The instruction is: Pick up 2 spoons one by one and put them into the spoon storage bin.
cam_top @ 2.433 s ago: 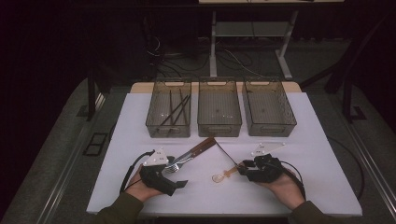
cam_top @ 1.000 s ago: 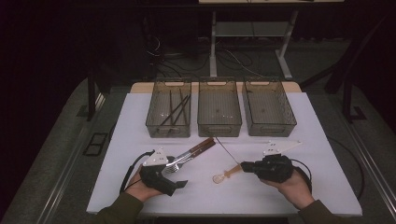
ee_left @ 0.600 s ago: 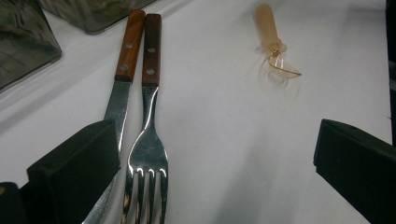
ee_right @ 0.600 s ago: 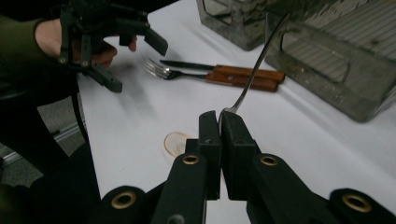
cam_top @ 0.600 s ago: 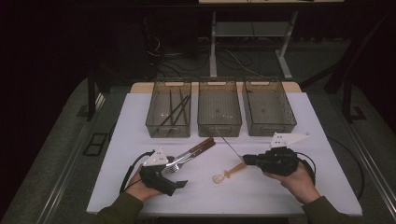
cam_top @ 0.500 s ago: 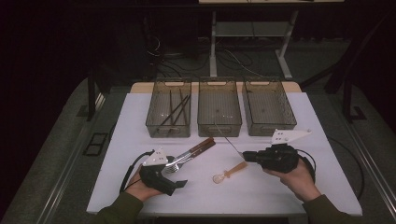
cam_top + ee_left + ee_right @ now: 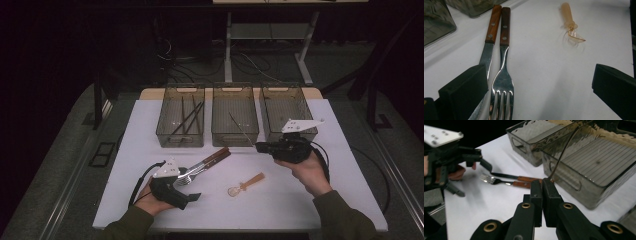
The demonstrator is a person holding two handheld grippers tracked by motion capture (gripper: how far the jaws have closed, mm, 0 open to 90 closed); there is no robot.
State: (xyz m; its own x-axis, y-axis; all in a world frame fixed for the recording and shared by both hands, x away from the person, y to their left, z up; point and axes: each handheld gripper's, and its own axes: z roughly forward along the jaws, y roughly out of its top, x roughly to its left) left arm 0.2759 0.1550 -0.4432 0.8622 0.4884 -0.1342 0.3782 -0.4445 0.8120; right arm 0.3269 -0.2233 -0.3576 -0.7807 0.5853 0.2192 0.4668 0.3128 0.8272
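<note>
My right tool (image 7: 542, 185) is clamped on the near end of a thin dark stick (image 7: 562, 151), probably a chopstick, jaws pressed together with just the tip pinched between them. Main risk: the grip is on the very end, so the stick can pivot or slip out if I swing too fast, and its free end can catch on the bin wall instead of going over it. The stick rises from the jaws up and away, leaning over the near rim of the middle bin (image 7: 235, 131); in the high view it runs as a thin line (image 7: 240, 127) from the tool (image 7: 261, 147) up-left across that bin. It looks like it belongs with the other dark sticks (image 7: 189, 117) in the left bin (image 7: 170, 135), so dropping it here would sort it wrong, judging by what is already binned. The right bin (image 7: 287, 131) sits just behind my right hand. My left tool (image 7: 537, 82) rests open on the tabletop (image 7: 310, 200), jaws wide apart, the fork (image 7: 503, 80) between them and the knife (image 7: 488, 45) running under the left jaw; a careless close could grab both. The small clear spoon (image 7: 244, 183) lies apart, mid-tabletop, between both tools.
</note>
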